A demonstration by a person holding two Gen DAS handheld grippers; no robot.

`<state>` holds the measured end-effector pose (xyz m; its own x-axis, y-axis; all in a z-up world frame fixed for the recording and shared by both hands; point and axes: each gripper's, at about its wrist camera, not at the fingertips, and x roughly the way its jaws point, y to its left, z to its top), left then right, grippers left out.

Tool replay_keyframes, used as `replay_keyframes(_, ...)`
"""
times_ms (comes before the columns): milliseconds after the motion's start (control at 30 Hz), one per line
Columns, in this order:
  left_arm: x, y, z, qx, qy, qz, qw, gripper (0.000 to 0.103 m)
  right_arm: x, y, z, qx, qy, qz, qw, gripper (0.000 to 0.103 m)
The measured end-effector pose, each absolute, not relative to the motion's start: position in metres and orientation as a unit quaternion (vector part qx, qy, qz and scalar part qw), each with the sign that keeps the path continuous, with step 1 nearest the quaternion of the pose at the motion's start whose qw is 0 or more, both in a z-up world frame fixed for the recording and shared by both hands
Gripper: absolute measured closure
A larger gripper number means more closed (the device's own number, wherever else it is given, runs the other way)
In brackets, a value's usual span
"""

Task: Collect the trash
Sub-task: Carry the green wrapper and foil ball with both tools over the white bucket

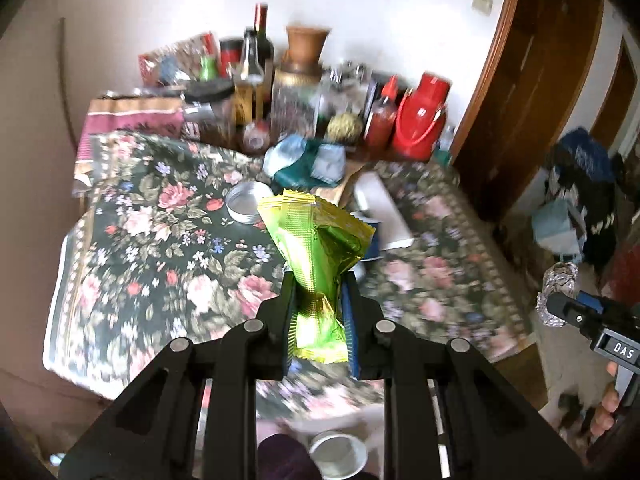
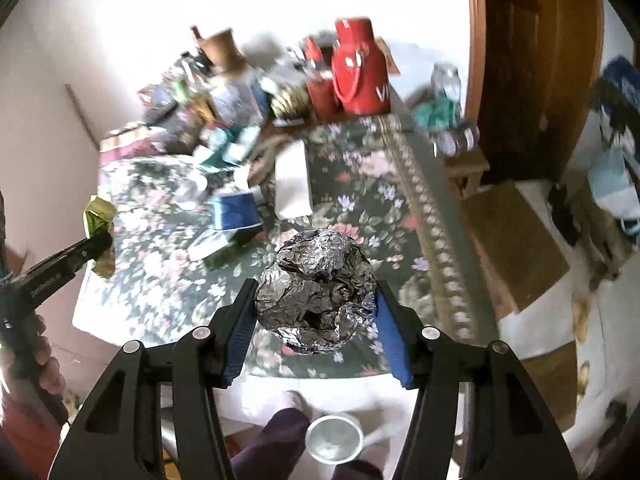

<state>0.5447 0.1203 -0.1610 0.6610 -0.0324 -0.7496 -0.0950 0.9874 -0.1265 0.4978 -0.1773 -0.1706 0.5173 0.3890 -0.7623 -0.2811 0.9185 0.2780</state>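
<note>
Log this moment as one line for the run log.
left gripper: shut on green wrapper | right gripper: shut on foil ball | both above floral table

**What you can't make out**

Your clutter at the worktop's far end (image 1: pixel 256 92) is motion-blurred; labels are unreadable. The green wrapper (image 1: pixel 320 256) hides part of the blue box (image 2: pixel 236 210) behind it. The metal cup (image 2: pixel 334 438) below is partly covered by your gripper frames.

left gripper (image 1: pixel 318 300) fingers clamped on green wrapper (image 1: pixel 320 248), right gripper (image 2: pixel 316 304) fingers pinching foil ball (image 2: pixel 316 288)
</note>
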Motion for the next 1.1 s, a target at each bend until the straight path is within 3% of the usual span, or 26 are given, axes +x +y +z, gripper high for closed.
replay_keyframes(500, 0.396, 0.047, -0.075, -0.095, 0.330, 0.037, 0.938, 0.083, 0.409, -0.220, -0.097, 0.050, 0.368, 0.281, 0.885, 0.050)
replay_keyframes(1100, 0.277, 0.051, -0.096, -0.068, 0.350, -0.029, 0.934, 0.083, 0.286, -0.187, -0.110, 0.060, 0.390, 0.251, 0.884, 0.050)
